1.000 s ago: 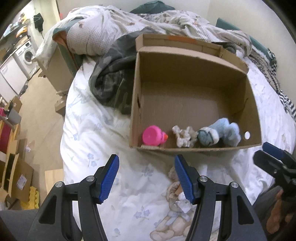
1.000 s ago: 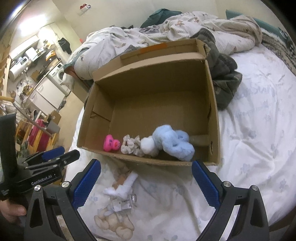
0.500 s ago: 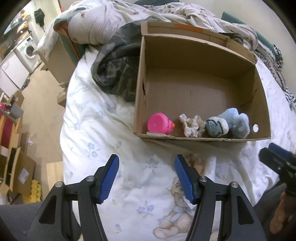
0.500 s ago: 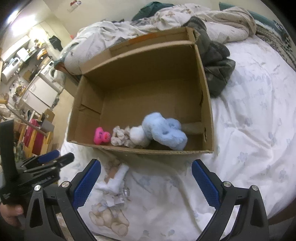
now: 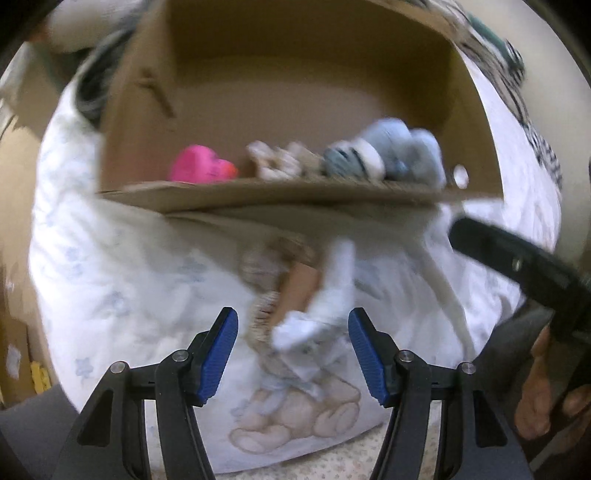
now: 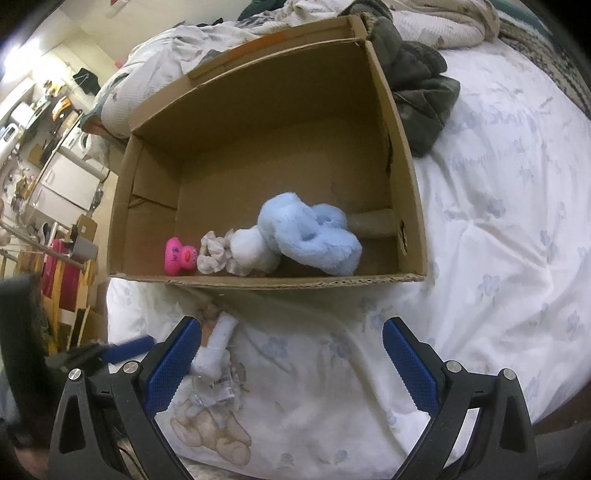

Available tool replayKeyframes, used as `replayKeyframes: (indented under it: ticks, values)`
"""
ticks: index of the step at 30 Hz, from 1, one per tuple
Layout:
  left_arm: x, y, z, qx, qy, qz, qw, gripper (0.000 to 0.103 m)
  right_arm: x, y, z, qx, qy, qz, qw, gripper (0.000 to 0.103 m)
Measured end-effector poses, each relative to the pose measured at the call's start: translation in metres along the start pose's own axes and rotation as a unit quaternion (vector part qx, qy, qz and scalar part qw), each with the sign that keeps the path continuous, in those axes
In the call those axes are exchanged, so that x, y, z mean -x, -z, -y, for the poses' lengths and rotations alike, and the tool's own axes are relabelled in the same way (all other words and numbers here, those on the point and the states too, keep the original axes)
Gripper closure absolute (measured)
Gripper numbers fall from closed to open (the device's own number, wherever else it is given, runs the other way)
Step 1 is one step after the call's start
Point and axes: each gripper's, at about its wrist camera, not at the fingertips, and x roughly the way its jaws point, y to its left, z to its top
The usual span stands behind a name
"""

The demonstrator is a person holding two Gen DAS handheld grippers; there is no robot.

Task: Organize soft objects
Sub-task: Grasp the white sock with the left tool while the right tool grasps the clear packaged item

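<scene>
An open cardboard box [image 6: 406,177] lies on the bed. Along its near wall sit a pink toy duck [image 6: 178,256], a beige scrunchie [image 6: 214,254] and a light blue and white plush [image 6: 306,240]; they also show blurred in the left wrist view, the duck [image 5: 201,168] leftmost. A small white and beige soft toy [image 5: 314,306] lies on the sheet in front of the box, also in the right wrist view [image 6: 218,347]. My left gripper [image 5: 293,350] is open, jaws either side of that toy, just short of it. My right gripper [image 6: 291,362] is open and empty.
A dark green garment [image 6: 421,85] lies beside the box's right wall. Crumpled bedding [image 6: 424,18] is piled behind the box. The bed's left edge drops to a floor with appliances and boxes [image 6: 66,177]. The white flowered sheet [image 6: 498,221] stretches to the right.
My left gripper has moved forward and down toward the white and beige toy, blurring its view. My right gripper has shifted slightly closer to the box.
</scene>
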Motion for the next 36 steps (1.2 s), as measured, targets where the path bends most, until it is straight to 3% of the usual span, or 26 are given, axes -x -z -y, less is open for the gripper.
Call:
replayKeyframes:
  ticks: [4,5,7,10,17,20,23,25,27,30,34,36]
  values:
    - [-0.013,-0.004,0.021,-0.044,-0.014,0.009,0.9989,0.049,-0.002,-0.001,0.002,-0.005,0.002,-0.003,1.0,0.0]
    - [-0.015,-0.005,0.026,-0.056,-0.018,0.012,0.9982,0.053,-0.002,-0.001,0.003,-0.005,0.002,-0.003,1.0,0.0]
    - [-0.02,-0.007,0.03,-0.07,-0.027,0.009,0.9971,0.075,-0.002,-0.002,0.003,-0.004,0.004,-0.004,1.0,0.0]
    - [-0.016,-0.008,0.032,-0.072,-0.027,0.017,0.9969,0.081,-0.003,-0.002,0.003,-0.004,0.005,-0.004,1.0,0.0]
    - [0.033,-0.008,0.017,-0.043,0.014,0.068,0.9967,0.082,-0.004,-0.002,0.006,-0.015,-0.003,-0.007,1.0,0.0]
    - [0.051,-0.008,0.002,-0.021,-0.022,0.094,0.9951,0.082,-0.006,-0.001,0.005,-0.012,-0.012,-0.015,1.0,0.0]
    - [0.045,-0.014,-0.017,0.027,-0.032,0.08,0.9959,0.082,-0.014,0.002,0.003,-0.013,-0.049,-0.042,0.998,0.0]
    - [0.045,-0.01,-0.037,0.049,-0.038,0.07,0.9957,0.082,-0.027,0.007,-0.004,-0.006,-0.083,-0.083,0.993,0.009]
    - [0.043,-0.01,-0.046,0.064,-0.037,0.061,0.9954,0.082,-0.042,0.014,-0.012,0.008,-0.091,-0.122,0.988,0.031]
    - [0.043,-0.011,-0.051,0.073,-0.037,0.061,0.9948,0.082,-0.062,0.022,-0.029,0.04,-0.082,-0.158,0.983,0.043]
    - [0.044,-0.009,-0.055,0.076,-0.034,0.065,0.9944,0.082,-0.083,0.034,-0.049,0.084,-0.062,-0.184,0.977,0.046]
    - [0.045,-0.008,-0.056,0.076,-0.033,0.067,0.9943,0.082,-0.09,0.041,-0.055,0.1,-0.054,-0.194,0.975,0.061]
